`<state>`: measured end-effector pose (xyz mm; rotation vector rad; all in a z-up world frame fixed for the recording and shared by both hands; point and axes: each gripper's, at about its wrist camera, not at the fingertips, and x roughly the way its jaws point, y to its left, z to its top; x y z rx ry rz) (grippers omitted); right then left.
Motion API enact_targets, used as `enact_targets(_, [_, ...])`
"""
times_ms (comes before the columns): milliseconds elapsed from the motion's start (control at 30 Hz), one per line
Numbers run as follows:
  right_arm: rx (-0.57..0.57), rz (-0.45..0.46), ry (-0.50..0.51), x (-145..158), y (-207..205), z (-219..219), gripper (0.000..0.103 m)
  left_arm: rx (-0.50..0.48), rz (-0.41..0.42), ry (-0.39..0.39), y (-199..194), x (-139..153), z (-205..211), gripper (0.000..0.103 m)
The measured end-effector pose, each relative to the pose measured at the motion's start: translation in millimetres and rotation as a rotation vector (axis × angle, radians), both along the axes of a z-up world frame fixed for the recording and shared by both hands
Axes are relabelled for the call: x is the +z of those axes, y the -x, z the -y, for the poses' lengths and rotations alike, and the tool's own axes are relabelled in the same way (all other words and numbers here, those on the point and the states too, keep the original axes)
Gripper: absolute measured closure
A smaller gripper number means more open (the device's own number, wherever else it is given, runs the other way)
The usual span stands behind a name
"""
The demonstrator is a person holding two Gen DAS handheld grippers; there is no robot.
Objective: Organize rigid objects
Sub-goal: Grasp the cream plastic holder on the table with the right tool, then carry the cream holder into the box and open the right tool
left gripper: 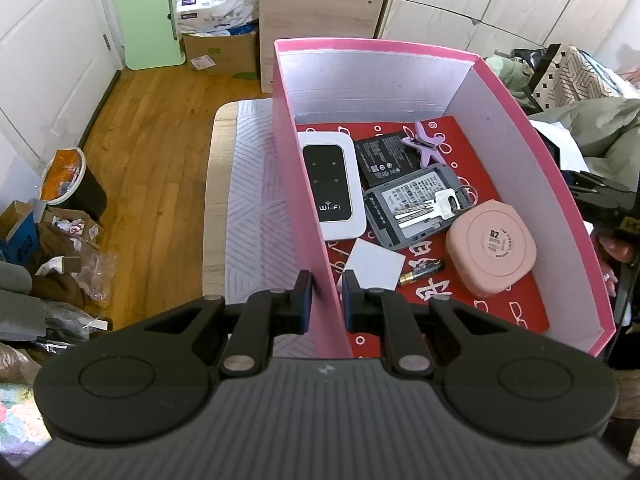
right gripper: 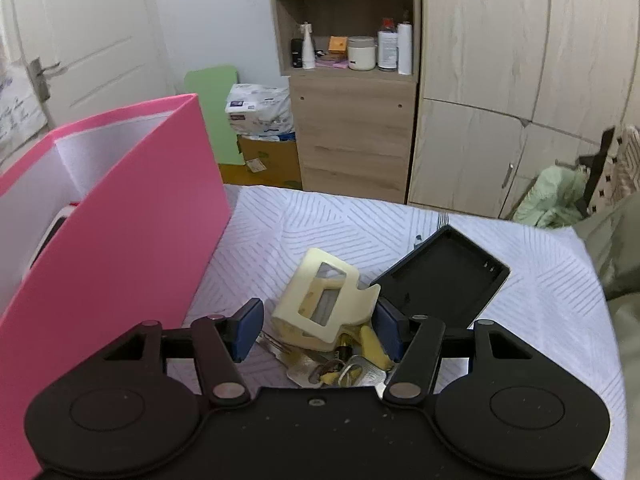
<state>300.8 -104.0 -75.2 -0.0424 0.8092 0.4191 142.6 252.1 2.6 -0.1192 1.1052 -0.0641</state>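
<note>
Inside the pink box [left gripper: 400,80], most of the sorting already looks done: a white Wi-Fi router [left gripper: 334,184], a black battery [left gripper: 380,154], a purple star-shaped clip [left gripper: 424,140], a grey device back [left gripper: 416,208] with a bunch of keys [left gripper: 432,206] lying on it, a pink rounded case [left gripper: 491,246], a white card [left gripper: 374,268] and a small AA battery [left gripper: 422,272] all lie on its red lining. The left gripper [left gripper: 327,300] pinches the box's near side wall, one pad outside and one inside, so it seems to be steadying the box.

What is left lies outside, on the cloth-covered surface [right gripper: 520,280] just beside the box: a cream plastic holder [right gripper: 324,304], a black tray-like charger [right gripper: 444,276], and beneath the holder a second bunch of keys [right gripper: 344,368] with a yellow tag. The right gripper [right gripper: 320,330] stands over this pile with its jaws spread on either side of the cream holder; the pads do not appear to press on it yet. I judge the holder to be the next item for the box.

Only the left wrist view looks down into the box and shows what is stored. Only the right wrist view shows the remaining pile, along with the box's outer pink wall; from there the contents are almost entirely hidden.
</note>
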Motion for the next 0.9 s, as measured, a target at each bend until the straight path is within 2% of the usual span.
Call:
enact_targets(67, [-0.017,0.017,0.001,-1,2,0,0.046,-0.006,-0.001,0.004,0,0,-1,0.088])
enact_targets(200, [0.016,0.029,-0.005,8,10,0,0.050,-0.017,0.002,0.005,0,-1,-1,0.088])
enact_targets(333, [0.041,0.054,0.002,22,22,0,0.050,-0.022,0.006,0.012,1,-1,-2,0.088])
enact_targets(667, [0.066,0.097,-0.076,58,42,8,0.050,-0.023,0.016,0.025,3,-1,-4,0.087])
enact_targets(800, [0.097,0.132,-0.095,84,56,9,0.050,-0.020,0.020,0.030,4,-1,-6,0.087])
enact_targets(900, [0.176,0.196,-0.067,108,79,-3,0.050,-0.023,0.024,0.032,5,-1,-6,0.087])
